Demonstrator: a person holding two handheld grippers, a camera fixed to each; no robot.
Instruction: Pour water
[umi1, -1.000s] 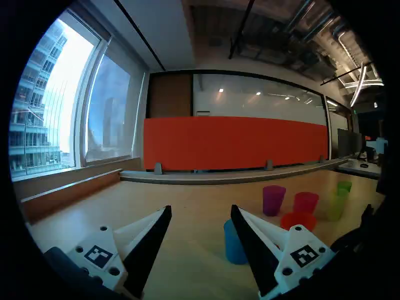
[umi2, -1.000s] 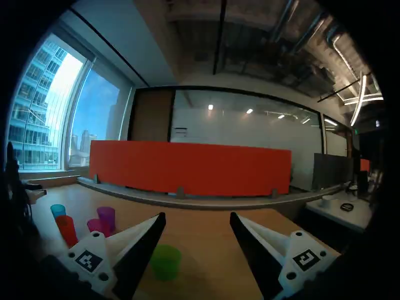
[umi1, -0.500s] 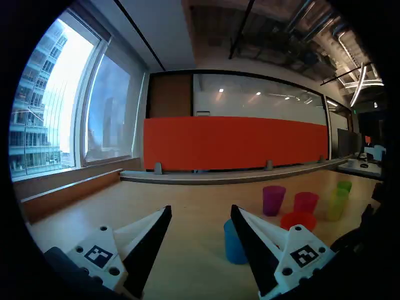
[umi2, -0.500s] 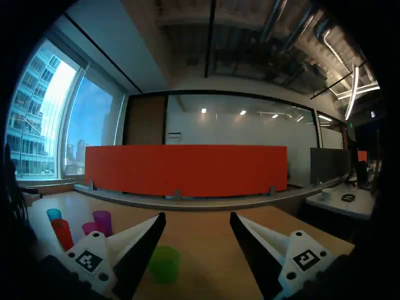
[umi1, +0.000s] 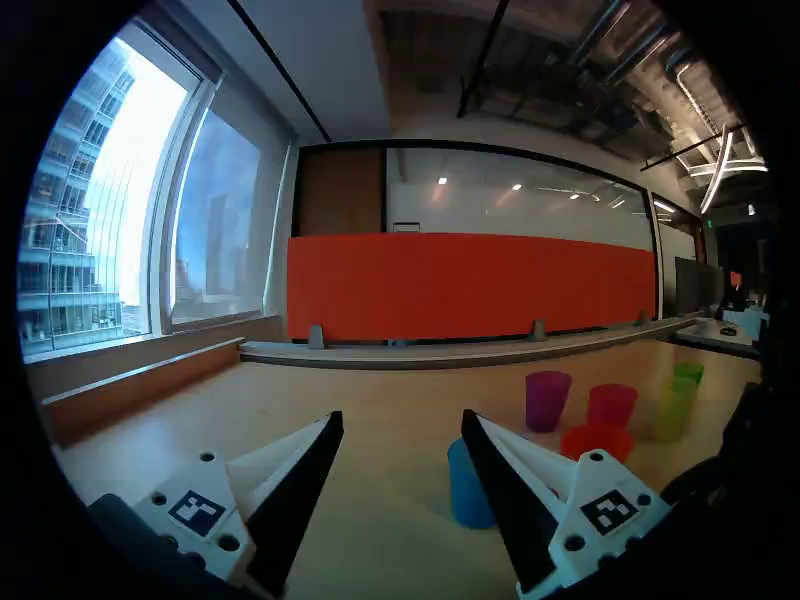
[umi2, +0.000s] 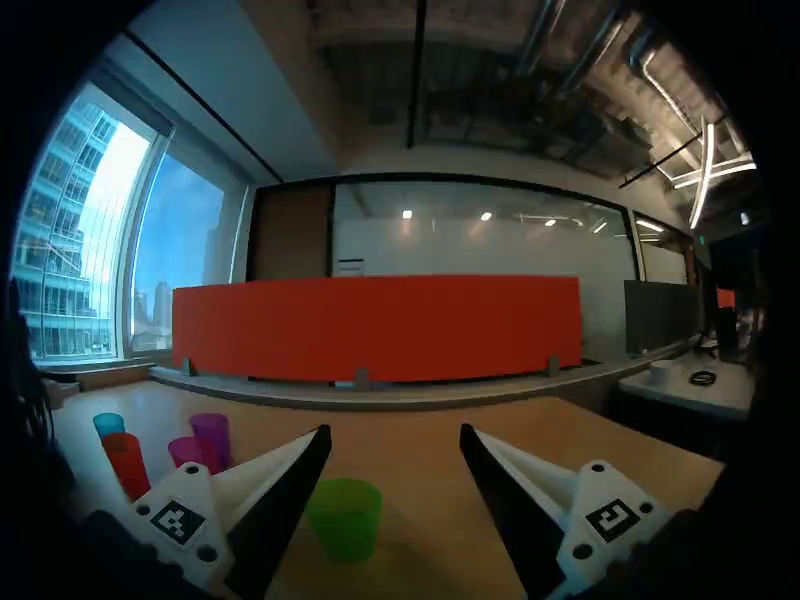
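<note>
Both claws gape empty: the right gripper (umi2: 394, 432) faces a green cup (umi2: 343, 518) standing upright, mouth up; the left gripper (umi1: 402, 414) faces an upright blue cup (umi1: 462, 495)

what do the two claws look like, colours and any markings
They match. The left claw and the right claw each have two white wedge-shaped fingers that taper to points, with black inner faces. Each finger carries a black-and-white square marker with small round holes around it, set on a dark base.
</note>
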